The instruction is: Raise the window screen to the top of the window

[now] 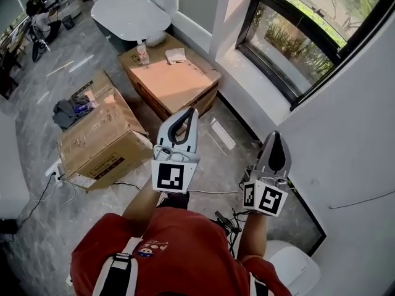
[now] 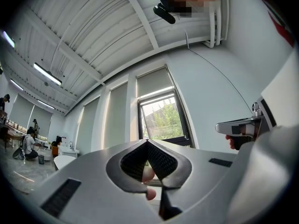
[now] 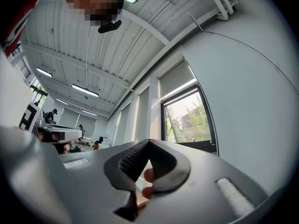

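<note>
Grey window screen (image 2: 154,82) covers only the upper part of the window (image 1: 290,48), well apart from both tools. The left gripper (image 1: 190,115) and right gripper (image 1: 275,137) are pressed together on nothing and aimed windowward, probably because nothing is within reach to grasp.

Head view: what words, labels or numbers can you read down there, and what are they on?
No text reads clearly.
Print on the side of the nearer cardboard box: too blurred to read.
Label on the bottle: too small to read.
Cubes on the left gripper and right gripper: square markers only, no words.
</note>
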The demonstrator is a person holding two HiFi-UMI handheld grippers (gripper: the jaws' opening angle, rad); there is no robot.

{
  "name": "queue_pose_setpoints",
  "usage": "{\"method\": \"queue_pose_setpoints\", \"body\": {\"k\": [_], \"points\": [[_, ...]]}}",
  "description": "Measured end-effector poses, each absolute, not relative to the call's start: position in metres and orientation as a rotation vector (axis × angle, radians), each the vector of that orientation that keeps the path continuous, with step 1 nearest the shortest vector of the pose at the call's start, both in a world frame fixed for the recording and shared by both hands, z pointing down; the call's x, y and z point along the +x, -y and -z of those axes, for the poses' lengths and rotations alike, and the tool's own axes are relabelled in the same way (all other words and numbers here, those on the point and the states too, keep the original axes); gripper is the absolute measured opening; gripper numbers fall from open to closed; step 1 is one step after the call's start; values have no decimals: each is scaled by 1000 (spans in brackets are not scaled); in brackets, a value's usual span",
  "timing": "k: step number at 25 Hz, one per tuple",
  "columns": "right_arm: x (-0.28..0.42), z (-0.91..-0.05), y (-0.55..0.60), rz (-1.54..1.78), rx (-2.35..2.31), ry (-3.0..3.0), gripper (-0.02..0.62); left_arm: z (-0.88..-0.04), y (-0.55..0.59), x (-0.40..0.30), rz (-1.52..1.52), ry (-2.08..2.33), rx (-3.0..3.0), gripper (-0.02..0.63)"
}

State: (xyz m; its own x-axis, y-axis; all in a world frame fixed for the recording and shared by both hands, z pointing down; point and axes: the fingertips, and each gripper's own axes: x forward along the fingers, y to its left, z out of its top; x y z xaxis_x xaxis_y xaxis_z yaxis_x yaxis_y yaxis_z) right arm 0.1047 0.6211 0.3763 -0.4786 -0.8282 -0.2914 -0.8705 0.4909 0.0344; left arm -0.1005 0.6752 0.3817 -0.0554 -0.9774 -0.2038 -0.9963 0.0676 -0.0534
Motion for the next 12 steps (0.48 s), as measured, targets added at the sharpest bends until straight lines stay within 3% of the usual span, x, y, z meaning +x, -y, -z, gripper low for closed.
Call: {"method": "queue_pose_setpoints", "body": {"k": [12], "points": [[32, -379, -532, -292, -1538, -2511, 9, -398, -580, -173, -132, -2126, -2103, 5]]}}
